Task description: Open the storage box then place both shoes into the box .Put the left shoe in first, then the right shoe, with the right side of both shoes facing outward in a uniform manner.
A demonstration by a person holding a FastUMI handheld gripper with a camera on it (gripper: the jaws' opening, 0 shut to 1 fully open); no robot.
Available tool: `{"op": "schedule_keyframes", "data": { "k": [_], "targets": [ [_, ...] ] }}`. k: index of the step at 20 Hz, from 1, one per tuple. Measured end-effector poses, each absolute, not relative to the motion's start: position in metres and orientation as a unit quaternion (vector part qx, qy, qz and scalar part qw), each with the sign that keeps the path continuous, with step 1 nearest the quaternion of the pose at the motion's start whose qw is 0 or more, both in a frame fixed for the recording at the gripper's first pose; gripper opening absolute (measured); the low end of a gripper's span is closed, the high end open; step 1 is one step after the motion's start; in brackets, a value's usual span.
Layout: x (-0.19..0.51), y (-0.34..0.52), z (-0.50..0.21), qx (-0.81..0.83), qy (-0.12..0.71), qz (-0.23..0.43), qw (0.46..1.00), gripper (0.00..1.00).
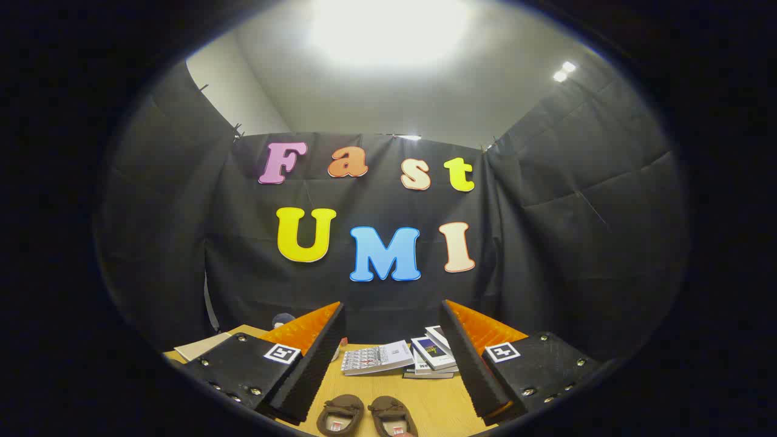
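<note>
- While the gripper [391, 358] stands wide open and empty, both shoes [366, 416] lie below, between its fingers.
- Long axes run forward, parallel to the fingers.

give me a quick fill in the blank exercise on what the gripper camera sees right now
1. The gripper has its fingers ____, with nothing held between them.
2. The pair of brown shoes lies on the wooden ____.
3. Beyond the fingers, the books lie at the foot of the black ____ wall.

Missing words: open; table; cloth
</note>
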State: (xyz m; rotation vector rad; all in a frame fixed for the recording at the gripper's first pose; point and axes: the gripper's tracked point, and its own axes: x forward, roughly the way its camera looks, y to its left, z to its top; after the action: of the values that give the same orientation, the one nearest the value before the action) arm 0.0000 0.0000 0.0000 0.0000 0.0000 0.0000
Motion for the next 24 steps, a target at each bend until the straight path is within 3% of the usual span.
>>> {"op": "schedule_keyframes", "data": {
  "k": [13, 24],
  "targets": [
    [0.009, 0.003, -0.014, 0.004, 0.009, -0.008, 1.0, 0.95],
    [0.0, 0.062, -0.042, 0.109, 0.032, 0.082, 0.99, 0.95]
  ]
}}
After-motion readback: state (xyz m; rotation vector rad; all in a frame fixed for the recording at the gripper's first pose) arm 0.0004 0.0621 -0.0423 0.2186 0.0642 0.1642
